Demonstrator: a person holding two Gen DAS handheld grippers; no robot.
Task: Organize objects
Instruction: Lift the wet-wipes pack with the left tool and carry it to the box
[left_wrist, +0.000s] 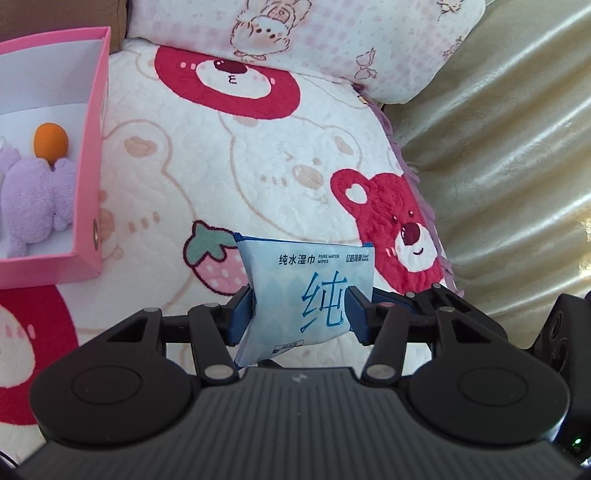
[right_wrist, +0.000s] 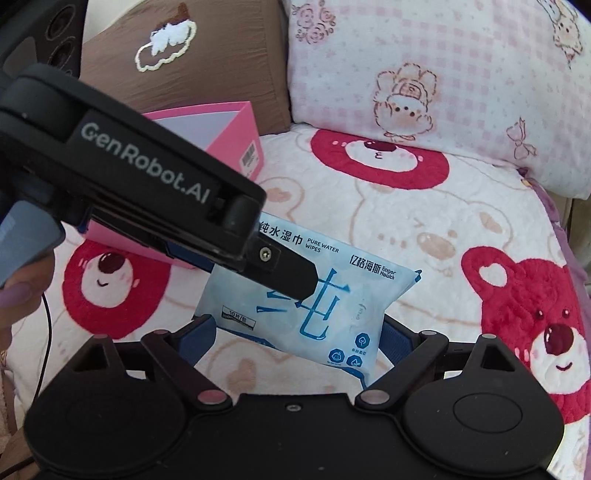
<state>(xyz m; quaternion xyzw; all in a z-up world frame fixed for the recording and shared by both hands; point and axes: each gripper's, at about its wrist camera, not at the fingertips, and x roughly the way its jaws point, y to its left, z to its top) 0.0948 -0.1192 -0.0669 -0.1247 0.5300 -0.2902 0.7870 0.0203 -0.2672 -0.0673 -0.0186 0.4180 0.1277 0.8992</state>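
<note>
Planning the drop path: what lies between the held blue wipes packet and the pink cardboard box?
Only bare bear-print blanket lies between wipes packet and pink box, per left wrist view.

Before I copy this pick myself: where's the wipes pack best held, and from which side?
Across its narrow middle, coming from above one long edge. The wipes pack is flat and soft, so pads on both faces pinch it firmly, as the left hand-held gripper does. Its sealed ends are probably too floppy.

A bed under a bear-print blanket (left_wrist: 229, 177) carries a pink box (left_wrist: 90, 155) and two pillows, pink-checked (left_wrist: 332, 33) and brown (right_wrist: 207, 74).
</note>
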